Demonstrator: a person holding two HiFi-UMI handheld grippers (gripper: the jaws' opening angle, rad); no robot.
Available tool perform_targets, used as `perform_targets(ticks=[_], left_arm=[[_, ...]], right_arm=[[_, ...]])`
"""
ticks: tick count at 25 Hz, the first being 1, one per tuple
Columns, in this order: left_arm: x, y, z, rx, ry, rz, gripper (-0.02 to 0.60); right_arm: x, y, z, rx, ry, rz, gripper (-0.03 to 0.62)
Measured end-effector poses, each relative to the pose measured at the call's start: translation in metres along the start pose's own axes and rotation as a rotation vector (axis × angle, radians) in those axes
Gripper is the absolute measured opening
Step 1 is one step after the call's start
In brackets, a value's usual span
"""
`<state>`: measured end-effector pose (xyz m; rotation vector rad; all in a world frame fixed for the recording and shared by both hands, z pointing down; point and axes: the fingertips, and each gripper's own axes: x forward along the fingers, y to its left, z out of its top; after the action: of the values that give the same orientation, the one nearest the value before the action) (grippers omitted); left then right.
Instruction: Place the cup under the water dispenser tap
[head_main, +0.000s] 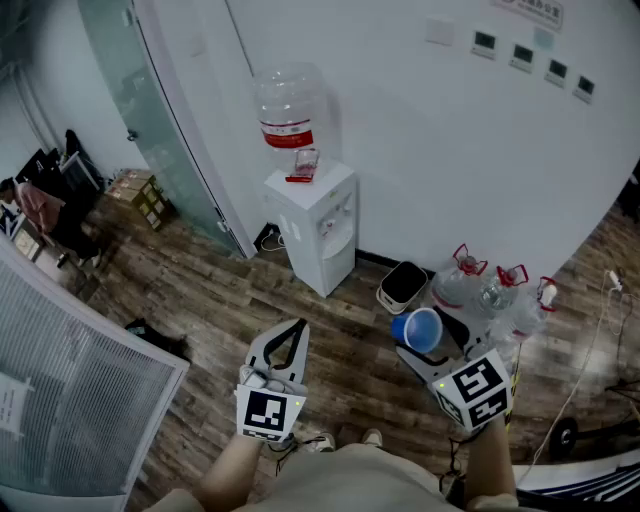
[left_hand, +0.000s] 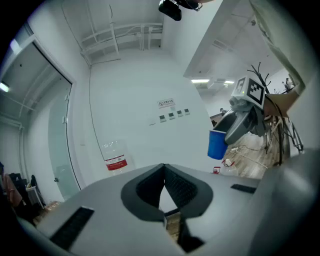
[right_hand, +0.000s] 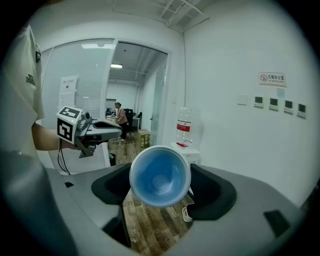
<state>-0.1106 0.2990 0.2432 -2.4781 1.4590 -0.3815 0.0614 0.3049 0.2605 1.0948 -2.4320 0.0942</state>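
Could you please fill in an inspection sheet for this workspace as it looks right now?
Surface: wood-plank floor, the only surface in view.
Job's things: blue cup, not yet at the tap; water dispenser stands against the wall, some way ahead, with a bottle on top.
Clutter: black bin and spare water bottles on the floor to the right of the dispenser.
Grippers: left gripper shut and empty; right gripper shut on the cup.
Cables: white cable trails over the floor at far right.
Surroundings: white wall with wall panels; glass door at left.
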Motion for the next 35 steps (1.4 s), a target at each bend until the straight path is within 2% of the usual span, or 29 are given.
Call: perform_targets(ticks=[11,18,24,29,35], left_arm=[[0.009,-0.024,0.005,0.008,0.004,-0.005,0.006],[0.015,-0.053,0.001,0.014,0.055,0.011,0.006],[0.019,-0.065,0.006,0.016,0.059,0.023,0.006],[0.027,-0.057,0.004,0.011,0.039,0.047,0.006],[0.045,-0.031,-0.017,0.003,0.05,0.067,0.006]], right_arm=[[-0.008,-0.022,-0.023,-0.015,0.045,-0.007,0.37],[-0.017,-0.042,-0.062,-0.016,0.089,0.008,0.37],[-0.018,-0.052,-0.071,0.002,0.073,0.021,0.37],[-0.001,-0.057,-0.074,-0.011,0.084,0.035,0.37],[0.039,-0.064,-0.074,-0.033,0.11,0.041,0.37]])
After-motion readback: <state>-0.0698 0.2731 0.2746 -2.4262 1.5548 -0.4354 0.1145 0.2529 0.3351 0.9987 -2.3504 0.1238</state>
